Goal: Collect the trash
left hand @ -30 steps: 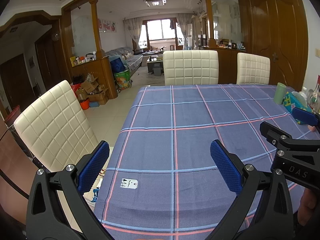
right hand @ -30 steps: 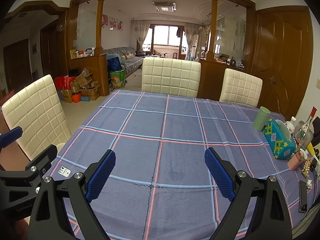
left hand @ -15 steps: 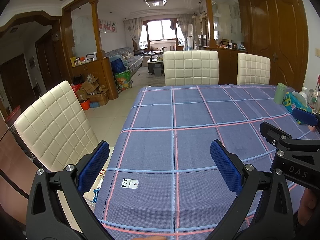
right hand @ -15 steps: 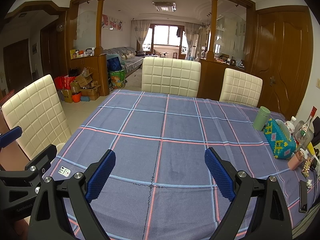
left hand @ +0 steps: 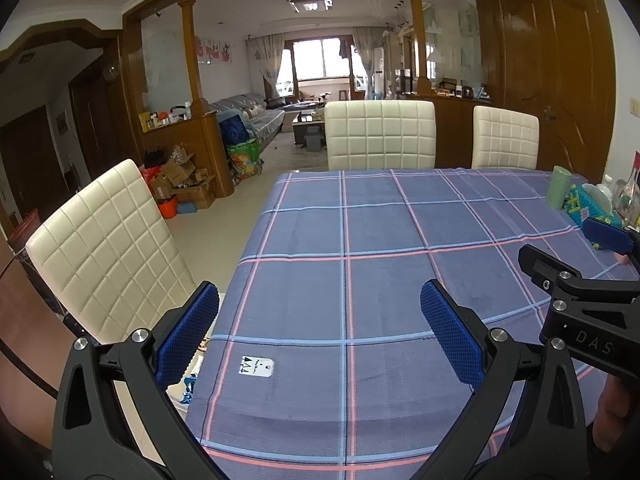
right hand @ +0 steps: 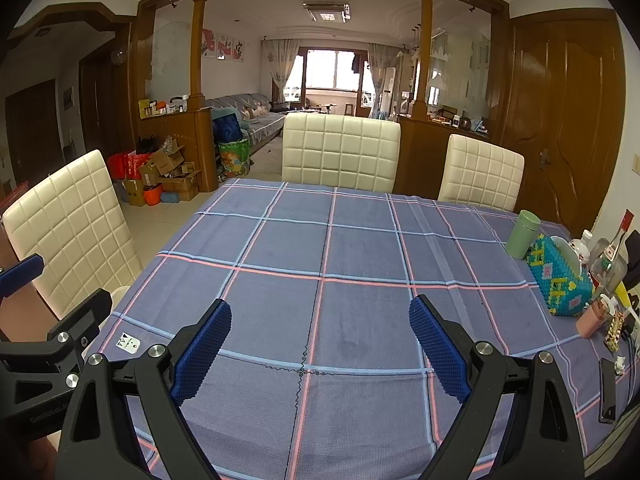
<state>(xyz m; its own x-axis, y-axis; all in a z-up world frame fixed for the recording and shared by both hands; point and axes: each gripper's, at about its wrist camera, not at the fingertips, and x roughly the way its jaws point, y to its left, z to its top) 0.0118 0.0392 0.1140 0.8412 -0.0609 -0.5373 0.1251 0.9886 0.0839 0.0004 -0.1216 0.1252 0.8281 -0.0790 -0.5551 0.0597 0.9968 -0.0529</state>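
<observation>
A small white paper tag (left hand: 256, 366) lies flat on the blue checked tablecloth (left hand: 384, 240) near the table's front left corner; it also shows in the right wrist view (right hand: 128, 342). My left gripper (left hand: 320, 320) is open and empty, held just above and behind the tag. My right gripper (right hand: 320, 328) is open and empty over the middle front of the cloth (right hand: 360, 256). No other loose trash shows on the cloth.
Cream quilted chairs stand at the left (left hand: 104, 240) and far side (left hand: 380, 134). A green cup (right hand: 522, 234), a beaded tissue box (right hand: 560, 276), bottles and a black phone (right hand: 608, 390) crowd the right edge. A white item with blue scraps (left hand: 188, 388) lies below the table's left edge.
</observation>
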